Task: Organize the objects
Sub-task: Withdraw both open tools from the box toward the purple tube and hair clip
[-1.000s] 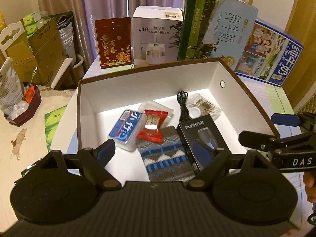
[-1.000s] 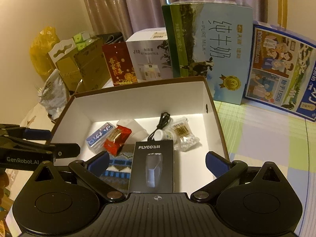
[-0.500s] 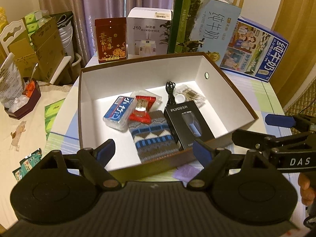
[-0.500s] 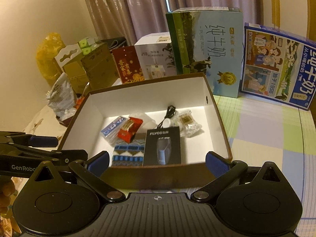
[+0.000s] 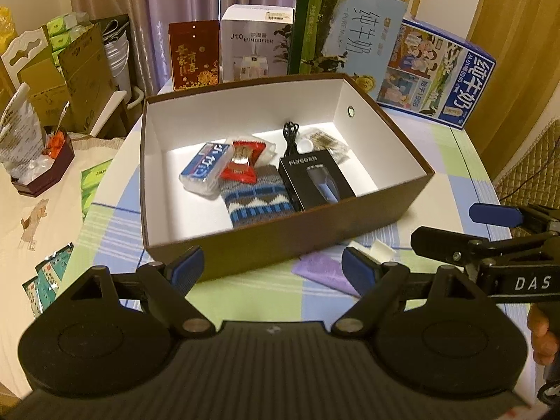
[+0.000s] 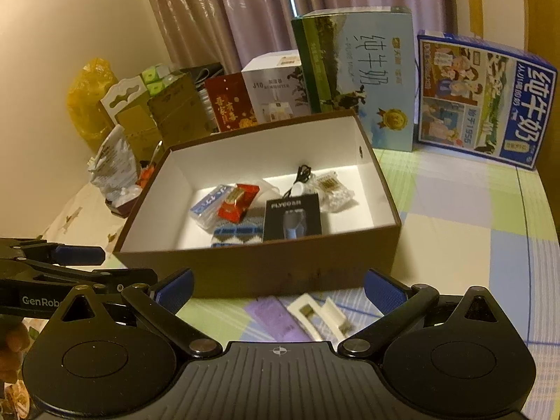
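An open box (image 5: 280, 238) stands on the table (image 5: 455, 161), and inside it a tissue pack (image 5: 205, 168) lies at the left, a snack packet (image 5: 241, 166) just beside it, a sock (image 5: 257, 199) nearer the front wall and a shaver box (image 5: 316, 183) to the right. Behind the shaver box lie a cable (image 5: 290, 133) and a bag of cotton swabs (image 5: 329, 143). Before the box, on the table, a cloth (image 6: 276, 318) lies with a clip (image 6: 318, 315) just to its right, and behind the box a row of cartons (image 5: 346, 31) stands upright.

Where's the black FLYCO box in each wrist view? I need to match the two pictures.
Left wrist: the FLYCO box lies right of centre in the brown box, against its near wall, right of the knit pouch.
Right wrist: the FLYCO box is near picture centre, against the near wall, again right of the pouch.
Shared landmark: the red snack packet, behind the pouch.
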The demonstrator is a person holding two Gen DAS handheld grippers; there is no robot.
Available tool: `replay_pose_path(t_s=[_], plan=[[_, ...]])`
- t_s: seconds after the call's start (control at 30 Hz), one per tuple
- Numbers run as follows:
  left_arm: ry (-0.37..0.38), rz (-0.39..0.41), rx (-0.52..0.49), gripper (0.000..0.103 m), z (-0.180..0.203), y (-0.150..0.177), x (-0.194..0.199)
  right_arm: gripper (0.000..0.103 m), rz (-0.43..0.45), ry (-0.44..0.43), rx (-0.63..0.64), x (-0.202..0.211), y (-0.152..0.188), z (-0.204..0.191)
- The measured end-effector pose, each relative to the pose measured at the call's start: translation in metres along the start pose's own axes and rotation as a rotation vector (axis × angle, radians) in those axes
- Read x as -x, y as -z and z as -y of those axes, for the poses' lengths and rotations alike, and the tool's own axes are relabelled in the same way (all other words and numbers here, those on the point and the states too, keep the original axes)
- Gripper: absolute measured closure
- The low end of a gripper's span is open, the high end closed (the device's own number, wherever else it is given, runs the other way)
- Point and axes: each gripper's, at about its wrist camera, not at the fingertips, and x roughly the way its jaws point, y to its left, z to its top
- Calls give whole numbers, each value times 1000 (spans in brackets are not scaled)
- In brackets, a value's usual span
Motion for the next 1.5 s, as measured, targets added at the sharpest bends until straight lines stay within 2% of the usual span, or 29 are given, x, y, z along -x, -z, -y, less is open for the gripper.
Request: replay_pose_path(t_s=[0.73,1.5], plan=[[7,-60,-2,20,20,55,16,2,-62,21,-44,37,63,4],[14,-109,0,20,34,89,7,2,-113,61,-74,40,92,15]])
